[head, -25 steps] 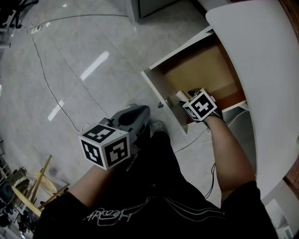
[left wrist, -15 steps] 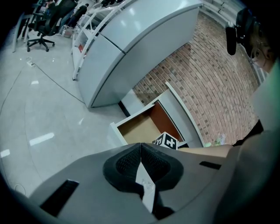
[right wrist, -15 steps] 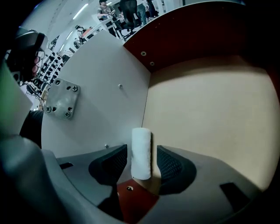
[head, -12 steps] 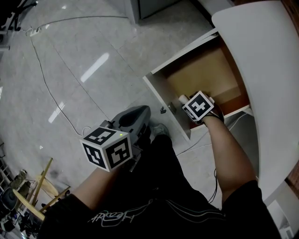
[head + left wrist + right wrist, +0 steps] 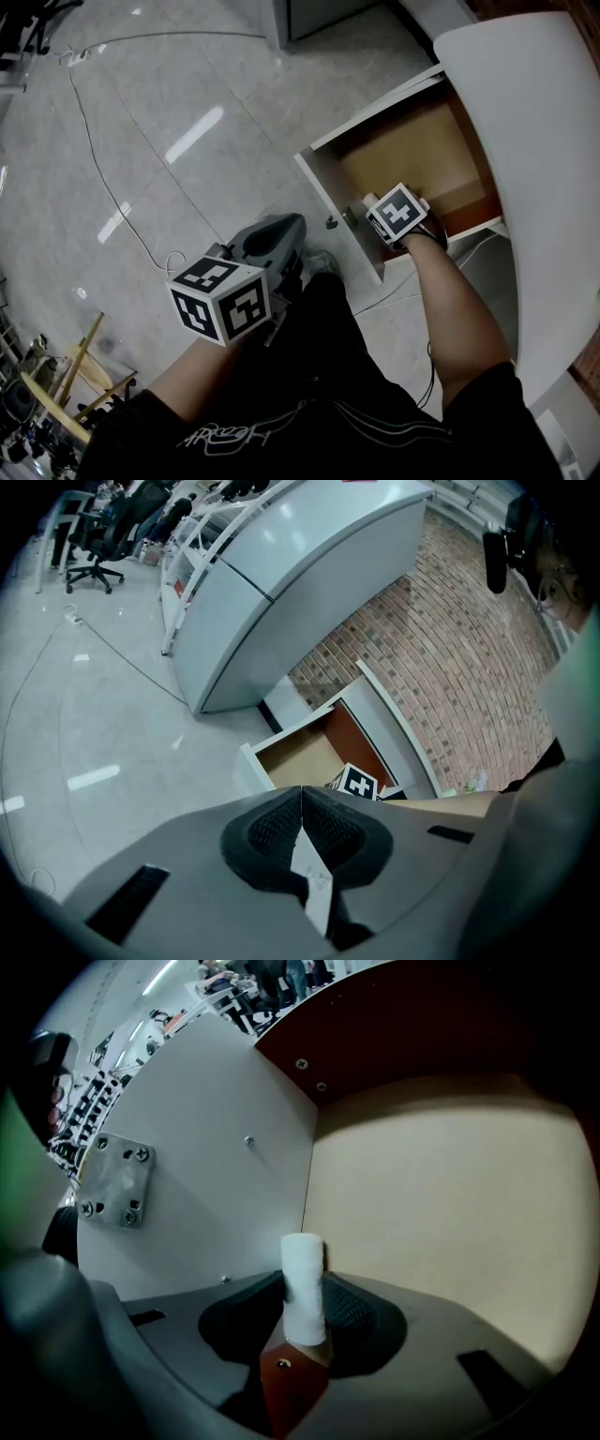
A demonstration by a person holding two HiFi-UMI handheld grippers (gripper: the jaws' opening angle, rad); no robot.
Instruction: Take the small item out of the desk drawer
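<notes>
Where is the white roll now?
Right gripper view: the white roll sits between the right gripper's jaws, just closed on it, inside the drawer beside its white front.

A glossy, pale grey marbled tile floor fills most of the head view, with long streaks of reflected ceiling light on it. A thin white cable trails across it from a power strip near the top left corner. Wooden sticks lean at the lower left edge. In the left gripper view a red-brown brick wall stands beside a big curved grey-white unit, and a black office chair stands far off.
</notes>
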